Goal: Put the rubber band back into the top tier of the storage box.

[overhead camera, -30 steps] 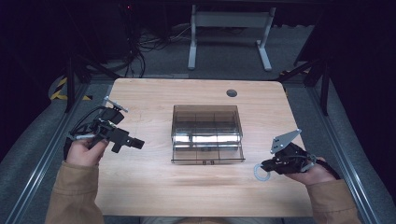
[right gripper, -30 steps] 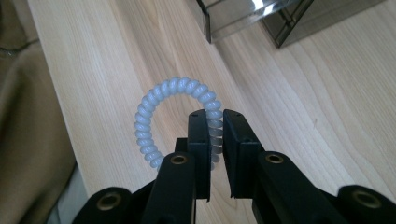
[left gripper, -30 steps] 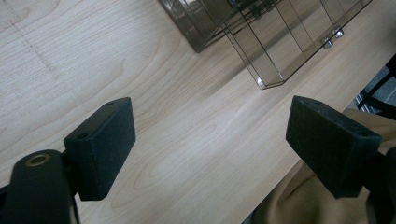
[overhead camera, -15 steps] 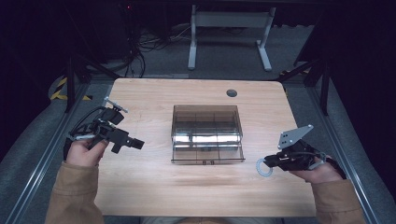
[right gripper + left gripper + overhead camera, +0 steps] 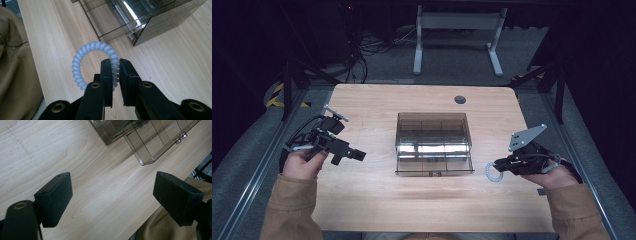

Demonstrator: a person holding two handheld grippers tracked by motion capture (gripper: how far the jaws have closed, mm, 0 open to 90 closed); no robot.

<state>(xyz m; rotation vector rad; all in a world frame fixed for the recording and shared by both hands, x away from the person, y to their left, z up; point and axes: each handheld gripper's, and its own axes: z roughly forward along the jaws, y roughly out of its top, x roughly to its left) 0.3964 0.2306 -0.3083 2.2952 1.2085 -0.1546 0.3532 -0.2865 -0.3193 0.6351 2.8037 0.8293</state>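
1. Right gripper [image 5: 114, 65]: jaws closed on a pale blue spiral hair tie [image 5: 83, 61], pinching one side of the ring between the pads. The rest of the loop stands free, up and to the left of the jaws in the right gripper view.
2. High view: the same right gripper [image 5: 501, 165] sits at lower right of the frame with the hair tie [image 5: 492, 172] hanging at its tip, just right of the front corner of the smoky clear plastic organizer box [image 5: 433, 143] at frame centre. Whether the ring touches the wooden table [image 5: 377, 205] I cannot tell from here (it looks just clear of it).
3. Left gripper [image 5: 112, 195]: jaws wide open, nothing between the pads, bare wood beneath. In the high view it is at the left of the frame [image 5: 357, 155], well apart from the box.
4. Handling judgement: the tie looks very light, springy and smooth-coiled. It should stretch and flop rather than resist, and could twist or snap out of a shallow pinch.
5. Hold point: across the coil, a few turns seated between the pads, as now. A deeper bite would be safer than a tip grip.
6. Box: stiff, thin-walled, with dividers; probably slides if nudged.
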